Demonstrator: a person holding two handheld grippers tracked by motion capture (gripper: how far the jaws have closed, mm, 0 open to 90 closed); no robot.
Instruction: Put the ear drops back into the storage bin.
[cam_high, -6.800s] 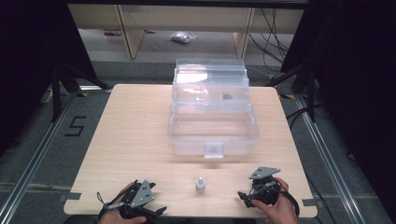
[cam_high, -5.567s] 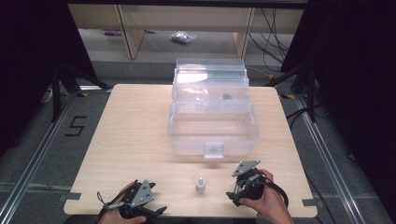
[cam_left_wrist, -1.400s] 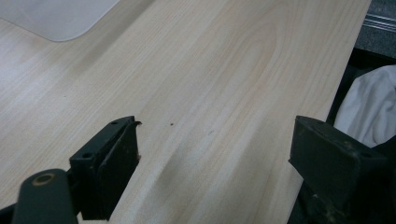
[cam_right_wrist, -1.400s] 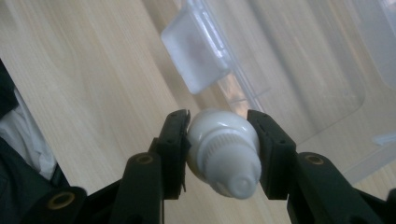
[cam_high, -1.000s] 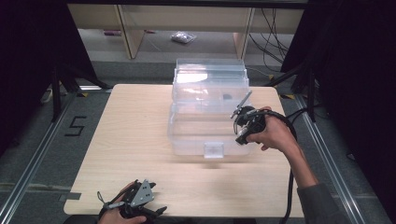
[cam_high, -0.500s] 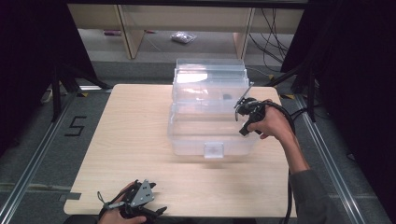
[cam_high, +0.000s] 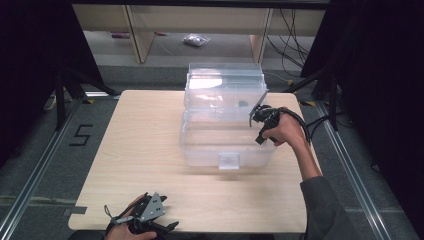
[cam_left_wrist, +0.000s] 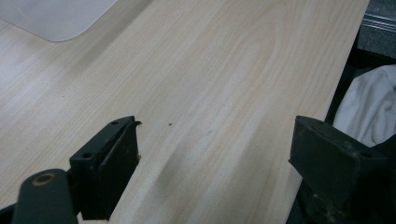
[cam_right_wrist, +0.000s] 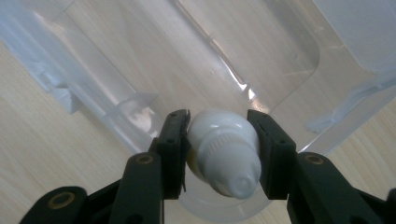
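Pale wood table (cam_high: 150, 130), set on a dark grey floor (cam_high: 45, 150) with a "5" marked on it (cam_high: 80, 135); shelving legs and cables stand at the back.

Item, near left edge: my left gripper (cam_high: 150, 224), held low at the table's front, my hand (cam_high: 122, 231) under it. Its jaws stand wide apart with nothing between them; the left gripper view has bare wood beneath them and white cloth (cam_left_wrist: 364, 109) past the table's edge.

Item, centre: clear box (cam_high: 225, 135), lid raised at the back, a latch tab on its front wall.

Item, right of centre: my right gripper (cam_high: 260, 117), held at the box's right rim. Its jaws are clamped on a small white bottle (cam_right_wrist: 224, 151), cap end toward the camera, above the box's open inside (cam_right_wrist: 196, 65).

Item, far right: my right hand (cam_high: 285, 131) and grey sleeve (cam_high: 325, 210).
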